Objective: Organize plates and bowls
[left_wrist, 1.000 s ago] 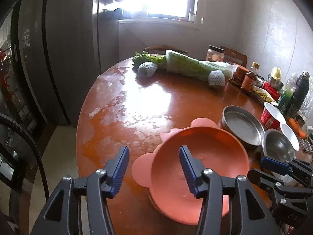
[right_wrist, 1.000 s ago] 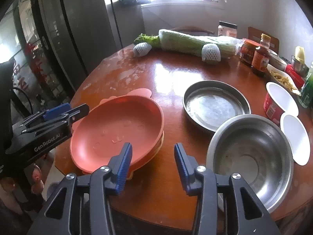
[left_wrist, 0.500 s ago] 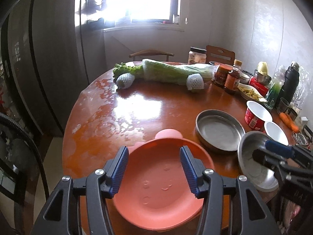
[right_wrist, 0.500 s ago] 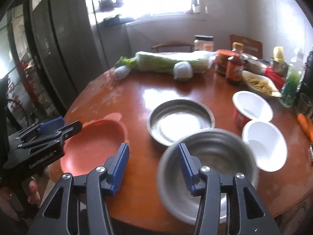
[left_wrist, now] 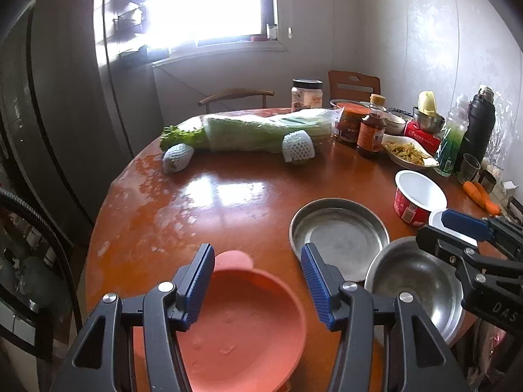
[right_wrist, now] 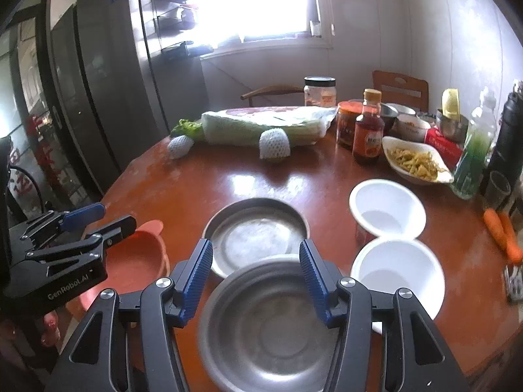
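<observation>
Left tongs hang part open and empty over the pink plate at the bench edge. Right tongs, jaws just opening, hold nothing above the steel bowl. Steel looks stiff and slippery: take its rim. The steel plate and white bowls crowd close.

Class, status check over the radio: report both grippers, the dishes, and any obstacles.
Left gripper open above orange plate. Right gripper empty, fingers just been opening, above steel bowl. Steel pan and white bowl crowd it.
</observation>
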A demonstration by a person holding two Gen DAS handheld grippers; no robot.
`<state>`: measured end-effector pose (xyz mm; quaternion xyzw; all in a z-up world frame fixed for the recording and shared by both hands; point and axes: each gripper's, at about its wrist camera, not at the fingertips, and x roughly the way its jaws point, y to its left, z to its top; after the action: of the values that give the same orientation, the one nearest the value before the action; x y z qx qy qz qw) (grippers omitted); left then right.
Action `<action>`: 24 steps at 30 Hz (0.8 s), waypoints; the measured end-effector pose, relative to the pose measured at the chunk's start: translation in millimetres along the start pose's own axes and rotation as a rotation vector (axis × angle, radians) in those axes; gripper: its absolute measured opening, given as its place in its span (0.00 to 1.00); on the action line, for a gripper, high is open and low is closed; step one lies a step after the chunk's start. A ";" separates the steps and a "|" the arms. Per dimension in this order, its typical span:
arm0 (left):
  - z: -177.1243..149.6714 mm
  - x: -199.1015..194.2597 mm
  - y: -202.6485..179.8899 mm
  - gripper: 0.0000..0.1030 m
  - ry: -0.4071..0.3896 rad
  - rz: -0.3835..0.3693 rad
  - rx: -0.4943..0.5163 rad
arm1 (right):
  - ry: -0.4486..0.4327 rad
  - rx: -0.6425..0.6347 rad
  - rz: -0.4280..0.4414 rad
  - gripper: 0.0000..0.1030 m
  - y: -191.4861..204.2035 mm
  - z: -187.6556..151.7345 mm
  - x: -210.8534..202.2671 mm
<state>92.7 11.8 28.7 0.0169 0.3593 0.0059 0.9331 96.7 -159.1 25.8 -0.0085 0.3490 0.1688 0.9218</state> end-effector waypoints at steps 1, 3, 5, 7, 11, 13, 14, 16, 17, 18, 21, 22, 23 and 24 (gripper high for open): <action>2.5 3.0 -2.8 0.53 0.002 -0.003 0.000 | 0.001 -0.001 -0.004 0.55 -3.0 3.1 2.4; 7.8 10.1 -9.1 0.53 0.007 -0.005 0.004 | -0.006 0.003 -0.003 0.55 -10.8 11.0 6.9; 12.1 17.8 -14.3 0.53 0.018 -0.010 0.006 | -0.008 0.015 -0.001 0.55 -17.6 18.1 11.9; 16.1 25.9 -19.9 0.53 0.036 -0.023 0.007 | -0.009 0.026 0.003 0.56 -24.5 23.9 16.7; 18.2 43.4 -29.1 0.53 0.080 -0.014 0.017 | 0.021 0.033 0.020 0.56 -34.8 32.9 31.9; 17.4 53.4 -33.3 0.53 0.111 -0.012 0.017 | 0.062 0.022 0.024 0.56 -36.3 33.8 42.6; 16.7 57.2 -34.4 0.53 0.122 -0.015 0.017 | 0.074 0.015 0.027 0.56 -37.0 33.9 47.5; 15.0 63.7 -36.2 0.53 0.139 -0.020 0.017 | 0.096 0.007 0.026 0.56 -38.4 33.4 55.8; 14.3 66.5 -36.7 0.53 0.144 -0.021 0.017 | 0.106 0.005 0.030 0.56 -38.7 33.1 59.7; 13.9 69.7 -37.4 0.53 0.151 -0.019 0.018 | 0.114 0.005 0.031 0.56 -39.6 32.5 63.7; 12.7 79.5 -38.1 0.53 0.181 -0.018 0.016 | 0.142 0.008 0.034 0.56 -41.4 30.0 75.1; 12.2 83.5 -38.6 0.53 0.195 -0.016 0.016 | 0.152 0.015 0.045 0.56 -42.7 29.1 78.9; 12.3 86.5 -39.4 0.53 0.205 -0.015 0.015 | 0.160 0.020 0.047 0.56 -43.7 28.4 81.4; 11.8 89.9 -39.7 0.53 0.216 -0.017 0.014 | 0.171 0.022 0.044 0.56 -44.7 27.7 84.5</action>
<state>167.3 -26.2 -24.2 0.0198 0.4577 -0.0030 0.8889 187.7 -171.7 -12.4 -0.0053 0.4284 0.1837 0.8847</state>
